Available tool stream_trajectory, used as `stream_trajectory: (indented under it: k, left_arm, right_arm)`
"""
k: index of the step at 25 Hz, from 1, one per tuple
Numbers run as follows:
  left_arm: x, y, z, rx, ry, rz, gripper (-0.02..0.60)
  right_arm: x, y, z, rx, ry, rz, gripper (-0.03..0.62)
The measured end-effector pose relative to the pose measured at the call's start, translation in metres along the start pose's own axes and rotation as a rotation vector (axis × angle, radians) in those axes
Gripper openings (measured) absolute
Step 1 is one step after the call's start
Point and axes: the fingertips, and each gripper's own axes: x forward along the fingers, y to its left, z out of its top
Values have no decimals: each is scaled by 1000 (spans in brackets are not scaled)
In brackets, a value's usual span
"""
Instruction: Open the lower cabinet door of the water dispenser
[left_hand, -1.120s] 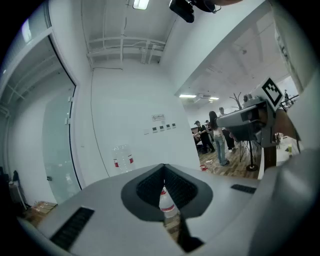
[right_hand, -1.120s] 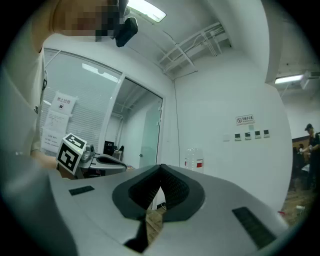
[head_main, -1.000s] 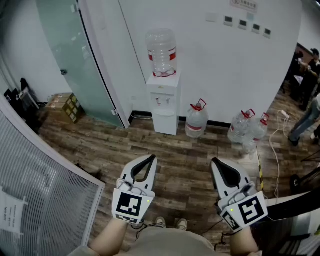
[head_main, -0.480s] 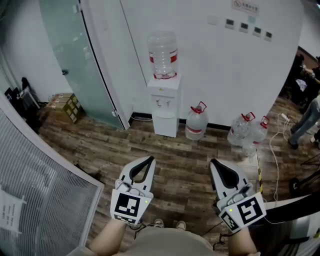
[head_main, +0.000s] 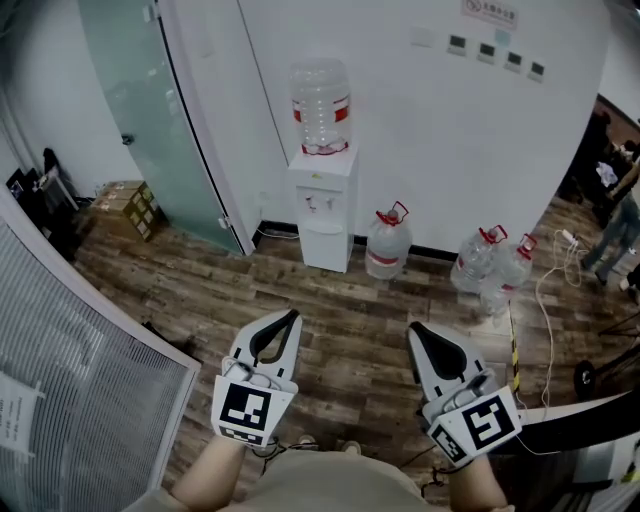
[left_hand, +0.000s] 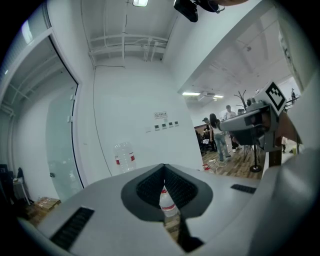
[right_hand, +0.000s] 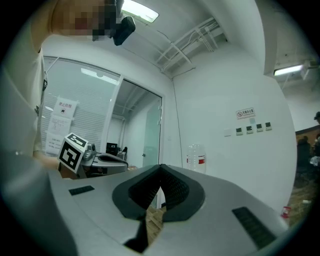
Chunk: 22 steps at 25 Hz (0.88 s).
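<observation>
Water dispenser (head_main: 322, 205): stood well ahead against the white wall (head_main: 440, 150), across the wood floor (head_main: 350, 310), near the glass door (head_main: 150, 120). Looked white and boxy. Carried a clear bottle (head_main: 320, 105) with a red label upside down on top, had taps mid-front and the lower cabinet door (head_main: 326, 245) below them, seemingly closed and flush. Could not make out a handle or free edge from this far.

Held left gripper (head_main: 291, 316) and right gripper (head_main: 414, 328) low by the body, jaws of both pressed together, nothing between them.

Judged as approach, task barely begun. Needed to walk up close, crouch, spread one gripper's jaws, find the door's handle or free edge, pinch it, then pull along the hinge arc, not straight out. Needed to steer clear of the spare jugs (head_main: 388, 245) just right of the dispenser.
</observation>
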Motion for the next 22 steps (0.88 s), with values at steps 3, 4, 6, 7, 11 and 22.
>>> stream_trajectory:
  k: [3,4,6,7,11,22]
  left_arm:
    - [2,-5,6,-26,-35,45,6]
    - [0,-6,9,-35,-50,65,6]
    - [-1,-10,11,-41,-61,94,6]
    - [-1,-12,10,-37,-57,101,6]
    - [4,-23,3,-31,-44,100,6]
    - [16,-15,-26,-18,-46,104,6]
  right_arm:
    - [-5,-6,-6,-6,9,21,6]
    - [-8,-8,-8,-8,11,28,6]
    - [-15,-14,-12,-15,12,35,6]
    - [-17,-18,-13,-19,12,34,6]
    - [-22,-28,-23,15,10,36,6]
    - [9,-35,-56,48,-3,56,6]
